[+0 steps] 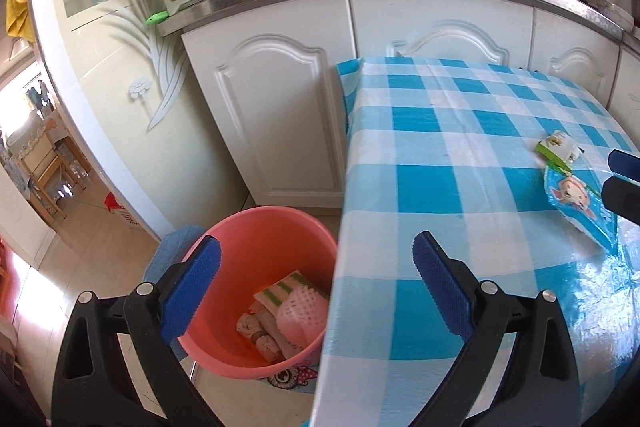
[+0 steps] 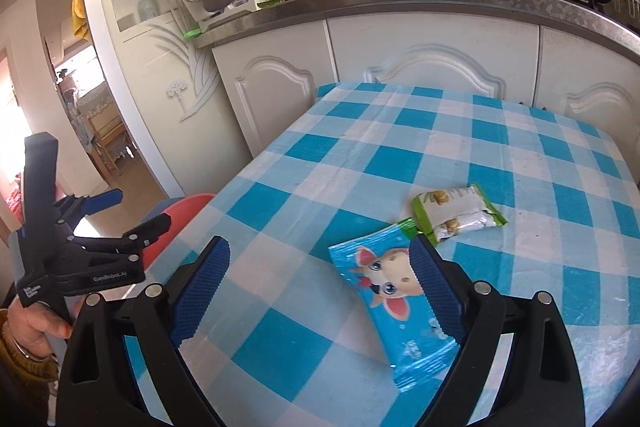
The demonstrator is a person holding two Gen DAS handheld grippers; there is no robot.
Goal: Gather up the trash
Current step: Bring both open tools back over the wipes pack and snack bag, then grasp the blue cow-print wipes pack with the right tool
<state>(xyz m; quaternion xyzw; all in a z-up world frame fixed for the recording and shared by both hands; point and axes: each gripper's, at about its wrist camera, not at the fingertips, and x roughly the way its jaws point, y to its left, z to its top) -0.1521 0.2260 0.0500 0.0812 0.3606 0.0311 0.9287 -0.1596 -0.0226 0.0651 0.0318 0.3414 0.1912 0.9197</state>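
Observation:
A blue snack wrapper with a cartoon cow [image 2: 384, 291] lies flat on the checked table; it also shows in the left wrist view [image 1: 576, 203]. Just beyond it lies a green and white wrapper [image 2: 456, 215] [image 1: 558, 147]. My right gripper [image 2: 320, 245] is open above the table, and the blue wrapper lies by its right finger with no pad pressing on it. My left gripper [image 1: 316, 241] is open and empty, held over the table's left edge and the pink bucket [image 1: 260, 235]. The bucket holds several pieces of trash.
The table [image 2: 400, 155] wears a blue and white checked cloth. White kitchen cabinets [image 1: 280, 99] stand right behind it, under a counter with bowls, a pot and a pan. A hand [image 2: 32, 323] holds the left gripper [image 2: 142, 207]. The right gripper's tips [image 1: 614, 173] show at the picture's right edge.

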